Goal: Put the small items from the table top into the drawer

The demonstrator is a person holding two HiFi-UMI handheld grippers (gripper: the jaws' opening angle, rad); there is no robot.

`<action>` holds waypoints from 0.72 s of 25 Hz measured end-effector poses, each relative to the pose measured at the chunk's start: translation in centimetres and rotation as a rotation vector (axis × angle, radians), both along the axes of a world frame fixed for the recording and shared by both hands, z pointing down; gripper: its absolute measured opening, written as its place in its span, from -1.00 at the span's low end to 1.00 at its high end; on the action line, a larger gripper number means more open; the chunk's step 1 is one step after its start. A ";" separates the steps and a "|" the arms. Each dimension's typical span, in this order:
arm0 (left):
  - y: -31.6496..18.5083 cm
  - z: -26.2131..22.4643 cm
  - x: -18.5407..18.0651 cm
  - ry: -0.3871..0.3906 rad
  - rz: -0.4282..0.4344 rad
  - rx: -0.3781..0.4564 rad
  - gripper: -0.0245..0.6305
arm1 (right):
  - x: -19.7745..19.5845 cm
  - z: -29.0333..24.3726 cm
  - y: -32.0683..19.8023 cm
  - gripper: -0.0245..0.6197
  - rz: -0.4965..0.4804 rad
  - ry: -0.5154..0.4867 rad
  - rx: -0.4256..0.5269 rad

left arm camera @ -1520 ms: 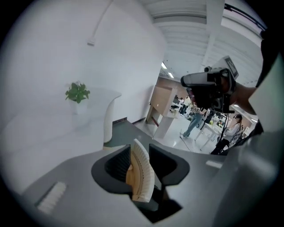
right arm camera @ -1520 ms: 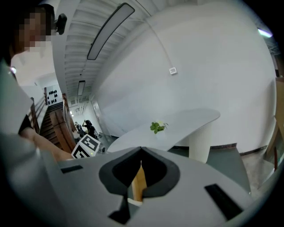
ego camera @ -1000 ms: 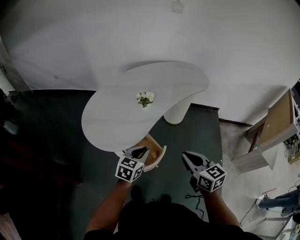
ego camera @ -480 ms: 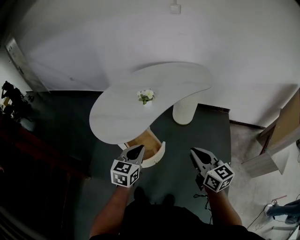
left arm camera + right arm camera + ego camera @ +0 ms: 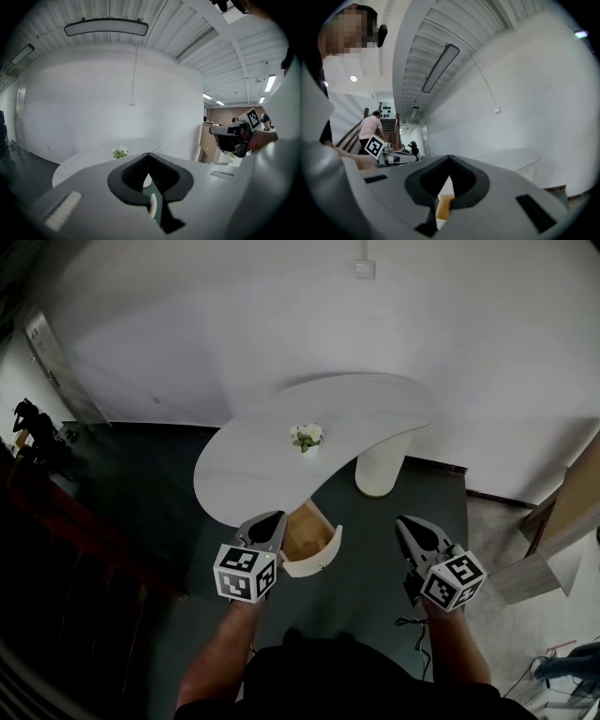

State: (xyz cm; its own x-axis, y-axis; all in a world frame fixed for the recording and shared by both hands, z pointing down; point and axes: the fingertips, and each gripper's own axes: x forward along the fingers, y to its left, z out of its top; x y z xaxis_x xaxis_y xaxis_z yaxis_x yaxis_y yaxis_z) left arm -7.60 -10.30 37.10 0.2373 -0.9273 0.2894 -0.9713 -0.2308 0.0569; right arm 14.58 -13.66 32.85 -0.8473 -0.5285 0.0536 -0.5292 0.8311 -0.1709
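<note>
A white kidney-shaped table (image 5: 281, 460) stands ahead with a small pot of white flowers (image 5: 307, 437) on its top; no other small item shows on it. Under its near edge a drawer (image 5: 316, 562) is pulled open, its wooden inside (image 5: 305, 529) showing. My left gripper (image 5: 272, 518) hangs just left of the drawer, jaws shut and empty. My right gripper (image 5: 405, 521) hovers over the dark floor to the drawer's right, also shut with nothing in it. In the left gripper view the flowers (image 5: 120, 152) sit beyond the closed tips (image 5: 148, 153).
The table's thick white pedestal (image 5: 380, 470) stands at the back right. A curved white wall (image 5: 281, 324) runs behind. Wooden furniture (image 5: 562, 521) is at the right, a dark railing (image 5: 56, 521) at the left. A cable (image 5: 408, 622) lies on the floor. A distant person (image 5: 370, 126) stands by stairs.
The table and drawer have drifted right and up in the head view. Both grippers have drawn back a little; the left one has come off the drawer to its left side.
</note>
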 end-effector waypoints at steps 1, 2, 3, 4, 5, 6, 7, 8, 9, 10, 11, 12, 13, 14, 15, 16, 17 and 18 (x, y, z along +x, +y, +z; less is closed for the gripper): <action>0.0 -0.6 -0.5 0.001 -0.003 0.011 -0.89 | -0.4 -0.6 0.0 -0.89 0.000 -0.003 0.010; 0.1 -1.3 -1.0 0.000 -0.005 0.025 -0.89 | -0.9 -1.2 0.1 -0.89 -0.002 -0.001 0.023; 0.2 -1.9 -1.4 -0.002 -0.005 0.040 -0.89 | -1.3 -1.7 0.2 -0.89 -0.005 0.003 0.038; 0.2 -2.5 -1.7 -0.005 -0.004 0.056 -0.89 | -1.8 -2.2 0.3 -0.89 -0.006 0.004 0.051; 0.4 -3.0 -2.0 -0.009 -0.001 0.071 -0.89 | -2.1 -2.5 0.4 -0.89 -0.004 0.003 0.059; 0.6 -3.3 -2.1 -0.014 0.004 0.083 -0.89 | -2.3 -2.6 0.6 -0.89 0.000 -0.001 0.064; 1.0 -3.4 -2.2 -0.020 0.008 0.093 -0.89 | -2.5 -2.6 0.8 -0.89 0.004 -0.003 0.065; 1.3 -3.6 -2.4 -0.025 0.011 0.101 -0.89 | -2.7 -2.5 1.1 -0.89 0.006 -0.003 0.067; 1.7 -3.7 -2.5 -0.026 0.011 0.107 -0.89 | -2.9 -2.4 1.3 -0.89 0.008 0.000 0.067; 1.9 -3.8 -2.8 -0.024 0.009 0.110 -0.89 | -3.0 -2.4 1.5 -0.89 0.010 0.001 0.066; 2.1 -3.7 -3.0 -0.018 0.006 0.110 -0.89 | -3.2 -2.3 1.7 -0.89 0.012 0.001 0.062; 2.3 -3.7 -3.3 -0.012 0.003 0.107 -0.89 | -3.3 -2.2 1.8 -0.89 0.015 0.000 0.057; 2.5 -3.5 -3.5 -0.006 0.001 0.103 -0.89 | -3.5 -2.0 2.0 -0.89 0.017 -0.001 0.051; 2.6 -3.2 -3.7 -0.002 0.000 0.099 -0.89 | -3.6 -1.8 2.2 -0.89 0.018 -0.001 0.045; 2.8 -3.0 -3.8 0.002 -0.001 0.096 -0.89 | -3.7 -1.6 2.5 -0.89 0.019 0.002 0.039; 2.9 -2.7 -4.0 0.005 0.000 0.093 -0.89 | -3.9 -1.3 2.8 -0.89 0.018 0.007 0.033; 3.1 -2.5 -4.0 0.008 0.002 0.091 -0.89 | -4.0 -1.1 3.0 -0.89 0.018 0.012 0.027; 3.1 -2.3 -4.0 0.011 0.004 0.088 -0.89 | -4.1 -0.9 3.2 -0.89 0.018 0.015 0.021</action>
State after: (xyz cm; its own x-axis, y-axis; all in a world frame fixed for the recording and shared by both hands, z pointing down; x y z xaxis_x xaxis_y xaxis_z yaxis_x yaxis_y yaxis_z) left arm -11.64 -7.16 34.83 0.2438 -0.9482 0.2038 -0.9698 -0.2394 0.0465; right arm 10.52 -10.43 31.95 -0.8367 -0.5449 0.0551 -0.5466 0.8247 -0.1452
